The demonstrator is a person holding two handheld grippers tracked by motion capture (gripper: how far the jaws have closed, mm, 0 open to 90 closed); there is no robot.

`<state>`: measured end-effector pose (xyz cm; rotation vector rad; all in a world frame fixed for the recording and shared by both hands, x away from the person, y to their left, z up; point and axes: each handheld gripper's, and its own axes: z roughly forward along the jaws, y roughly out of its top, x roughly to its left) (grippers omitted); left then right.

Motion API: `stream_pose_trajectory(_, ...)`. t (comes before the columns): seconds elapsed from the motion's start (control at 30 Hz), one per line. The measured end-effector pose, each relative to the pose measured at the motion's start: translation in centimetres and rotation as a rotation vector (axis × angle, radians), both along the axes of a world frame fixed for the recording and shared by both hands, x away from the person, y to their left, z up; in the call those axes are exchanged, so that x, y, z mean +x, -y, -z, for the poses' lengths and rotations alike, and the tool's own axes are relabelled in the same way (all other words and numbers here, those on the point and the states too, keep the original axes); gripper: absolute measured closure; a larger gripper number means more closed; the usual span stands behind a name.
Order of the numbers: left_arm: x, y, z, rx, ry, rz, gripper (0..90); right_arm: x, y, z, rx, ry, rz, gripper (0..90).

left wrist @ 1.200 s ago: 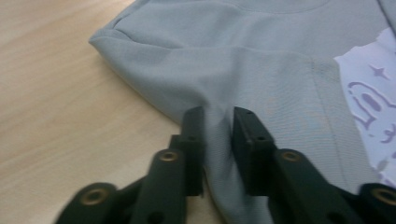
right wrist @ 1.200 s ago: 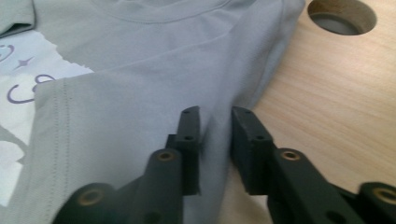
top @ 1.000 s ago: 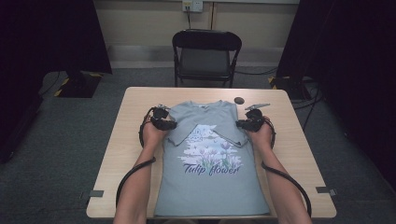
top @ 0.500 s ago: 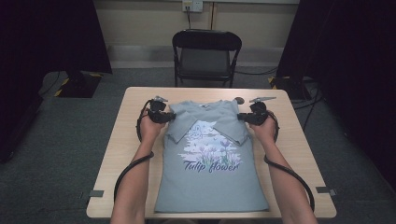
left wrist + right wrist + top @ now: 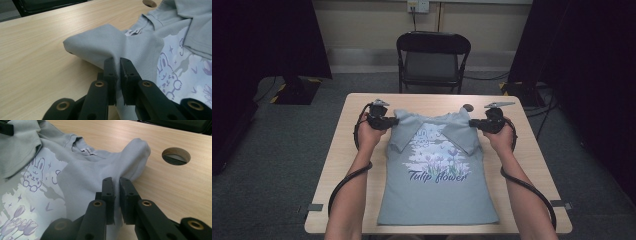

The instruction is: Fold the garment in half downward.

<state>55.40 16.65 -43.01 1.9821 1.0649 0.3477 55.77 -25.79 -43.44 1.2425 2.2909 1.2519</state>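
A pale blue-grey T-shirt (image 5: 437,185) with a purple "Tulip flower" print lies flat on the wooden table (image 5: 352,165), both sleeves folded in over the chest. My left gripper (image 5: 393,121) is shut on the shirt's left shoulder fold (image 5: 100,45), cloth pinched between its black jaws (image 5: 117,67). My right gripper (image 5: 473,123) is shut on the right shoulder fold (image 5: 135,155), fabric squeezed between its jaws (image 5: 116,187). Both shoulders are lifted slightly off the table. The collar label (image 5: 133,31) shows near the neckline.
A round cable hole (image 5: 176,156) sits in the tabletop just beyond the right shoulder. A black folding chair (image 5: 432,60) stands behind the table's far edge. Bare wood lies to either side of the shirt. Cables trail from both grippers along the forearms.
Both grippers have risen a little and moved toward the far edge, lifting the pinched shoulder folds with them. The lower part of the shirt has stayed flat.
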Motion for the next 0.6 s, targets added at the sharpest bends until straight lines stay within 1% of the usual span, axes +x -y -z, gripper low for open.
stream_pose_trajectory(0.07, 0.5, 0.1, -0.3, 0.005, 0.003, -0.003, 84.4, 0.3, 0.0, -0.2, -0.006, -0.001, 0.002, 83.2)
stream_pose_trajectory(0.13, 1.0, 0.3, -0.7, 0.004, 0.014, -0.007, 84.3, 0.8, 0.0, -0.3, -0.006, 0.001, 0.02, 83.2)
stream_pose_trajectory(0.23, 1.9, 0.5, -1.4, -0.002, 0.03, -0.018, 84.4, 1.5, 0.2, -0.7, 0.025, 0.021, 0.063, 83.2)
stream_pose_trajectory(0.27, 2.1, 0.5, -1.7, -0.005, 0.029, -0.017, 84.3, 1.7, 0.2, -0.9, 0.032, 0.03, 0.067, 83.2)
stream_pose_trajectory(0.3, 2.3, 0.6, -1.8, -0.01, 0.023, -0.014, 84.4, 1.9, 0.3, -1.0, 0.037, 0.029, 0.07, 83.2)
stream_pose_trajectory(0.33, 2.4, 0.7, -1.9, -0.003, 0.021, -0.007, 84.4, 2.1, 0.3, -1.0, 0.037, 0.019, 0.067, 83.2)
stream_pose_trajectory(0.4, 2.3, 0.7, -2.0, 0.011, 0.014, 0.011, 84.3, 2.1, 0.4, -1.2, 0.025, 0.014, 0.057, 83.2)
stream_pose_trajectory(0.47, 1.9, 0.7, -1.9, 0.01, 0.004, 0.017, 84.3, 1.8, 0.5, -1.4, 0.029, 0.01, 0.044, 83.2)
stream_pose_trajectory(0.53, 1.4, 0.5, -1.8, 0.009, 0.003, 0.022, 84.3, 1.4, 0.6, -1.4, 0.022, 0.009, 0.033, 83.2)
stream_pose_trajectory(0.6, 0.8, 0.4, -1.7, 0.011, 0.002, 0.029, 84.3, 0.8, 0.7, -1.2, 0.028, 0.008, 0.025, 83.1)
